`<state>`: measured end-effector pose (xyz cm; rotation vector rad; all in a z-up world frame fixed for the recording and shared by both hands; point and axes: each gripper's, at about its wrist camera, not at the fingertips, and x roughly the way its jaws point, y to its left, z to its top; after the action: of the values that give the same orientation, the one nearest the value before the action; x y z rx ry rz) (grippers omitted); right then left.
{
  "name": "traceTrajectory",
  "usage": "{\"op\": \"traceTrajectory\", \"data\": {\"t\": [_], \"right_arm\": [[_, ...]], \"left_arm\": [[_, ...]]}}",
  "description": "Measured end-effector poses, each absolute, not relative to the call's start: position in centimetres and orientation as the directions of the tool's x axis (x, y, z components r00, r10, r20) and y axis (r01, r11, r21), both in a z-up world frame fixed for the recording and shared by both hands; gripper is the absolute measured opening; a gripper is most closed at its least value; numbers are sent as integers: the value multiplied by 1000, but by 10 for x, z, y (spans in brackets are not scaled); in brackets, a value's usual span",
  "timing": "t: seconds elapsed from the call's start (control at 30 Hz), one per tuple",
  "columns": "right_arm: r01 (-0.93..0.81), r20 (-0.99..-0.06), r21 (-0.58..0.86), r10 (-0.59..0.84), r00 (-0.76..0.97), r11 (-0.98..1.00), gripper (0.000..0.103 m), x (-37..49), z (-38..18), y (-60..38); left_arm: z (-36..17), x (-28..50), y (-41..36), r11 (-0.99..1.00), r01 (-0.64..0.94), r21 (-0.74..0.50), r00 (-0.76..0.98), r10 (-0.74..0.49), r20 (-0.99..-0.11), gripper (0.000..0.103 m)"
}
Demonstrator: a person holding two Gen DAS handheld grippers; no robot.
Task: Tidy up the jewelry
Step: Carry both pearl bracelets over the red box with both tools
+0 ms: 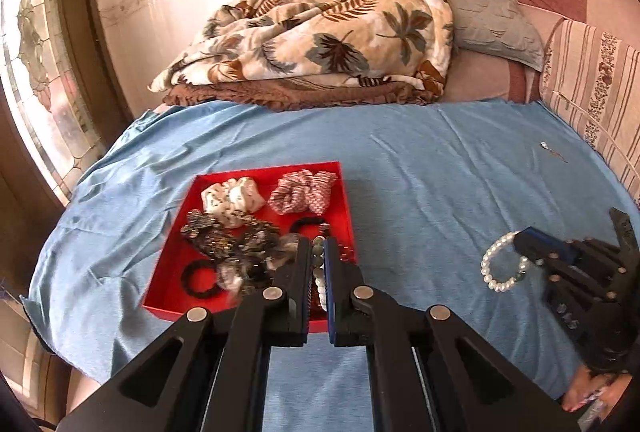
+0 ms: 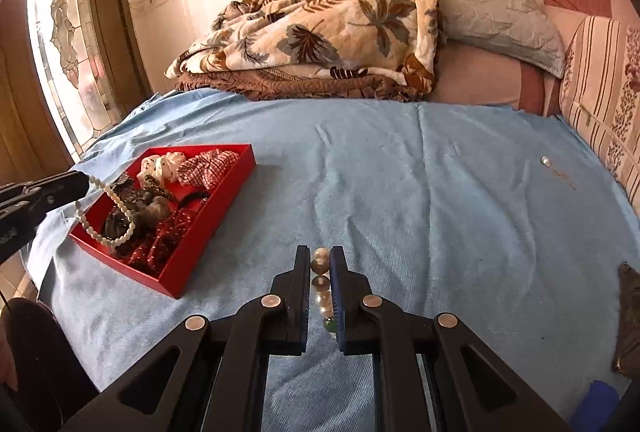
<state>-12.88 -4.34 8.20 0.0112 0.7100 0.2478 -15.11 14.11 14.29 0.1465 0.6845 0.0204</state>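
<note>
A red tray [image 1: 182, 248] sits on the blue bedsheet, left of centre, holding scrunchies and hair ties; it also shows in the right wrist view [image 2: 188, 256]. My left gripper [image 1: 319, 248] is shut on a white bead bracelet [image 2: 110, 210] and holds it hanging over the tray. My right gripper [image 2: 321, 258] is shut on a white pearl bracelet [image 1: 502, 268] above the sheet, right of the tray. In the right wrist view its beads [image 2: 321, 288] sit between the fingers.
A small silver earring [image 1: 546, 146] lies on the sheet at the far right, also in the right wrist view [image 2: 546, 162]. A leaf-print blanket [image 1: 320, 32] and pillows lie at the bed's far end. A window is at left. A dark object [image 2: 630, 316] lies at the right edge.
</note>
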Motion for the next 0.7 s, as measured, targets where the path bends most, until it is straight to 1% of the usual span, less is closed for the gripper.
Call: {"op": "traceTrajectory", "data": {"t": [0.53, 0.7], "right_arm": [[-306, -643, 66, 275, 715, 950, 11, -122, 119, 5], [-336, -642, 41, 282, 713, 941, 11, -116, 128, 30]], "left_arm": [[142, -141, 205, 994, -37, 103, 775, 94, -625, 6], [143, -130, 228, 997, -42, 69, 771, 76, -632, 6]]}}
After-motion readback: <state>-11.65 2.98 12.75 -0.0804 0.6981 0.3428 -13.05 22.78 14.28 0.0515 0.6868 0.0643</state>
